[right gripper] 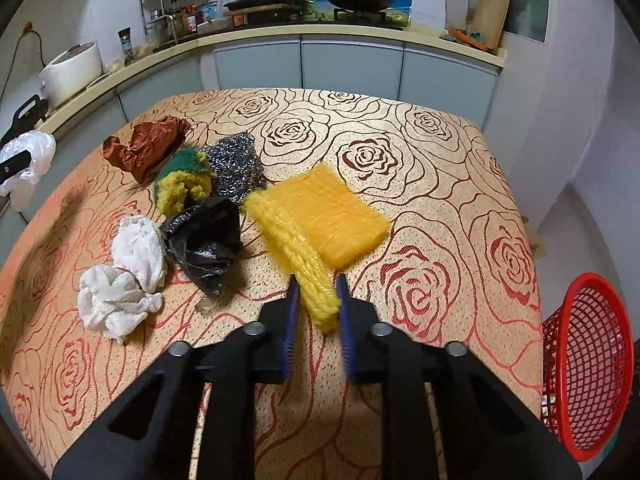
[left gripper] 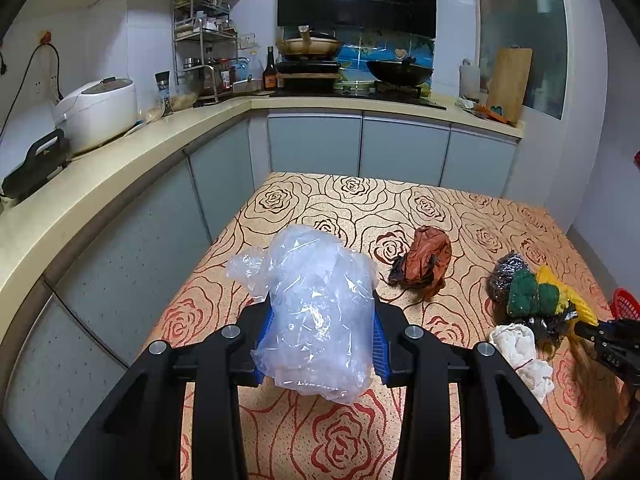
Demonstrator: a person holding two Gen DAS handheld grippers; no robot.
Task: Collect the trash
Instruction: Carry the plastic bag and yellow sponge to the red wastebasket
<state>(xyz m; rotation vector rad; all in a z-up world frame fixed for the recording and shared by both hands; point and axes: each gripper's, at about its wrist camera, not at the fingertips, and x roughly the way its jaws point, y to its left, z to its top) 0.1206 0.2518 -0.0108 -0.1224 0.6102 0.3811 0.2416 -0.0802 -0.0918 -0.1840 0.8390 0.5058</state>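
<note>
- Clear plastic bag, crumpled, sits clamped between the blue pads of the left gripper, held above the rose-patterned table.
- Yellow mesh net lies on the table with its bunched near end pinched in the right gripper.
- Just left of the net lie a black bag and a white cloth, touching each other.
- Behind them a green-and-yellow sponge rests against a steel scourer, with a brown wrapper just beyond.
- A red basket stands off the table's right edge, well apart from the pile.
- Grey cabinets and a beige counter wrap around the table's left and far sides; a white rice cooker stands on the counter.
</note>
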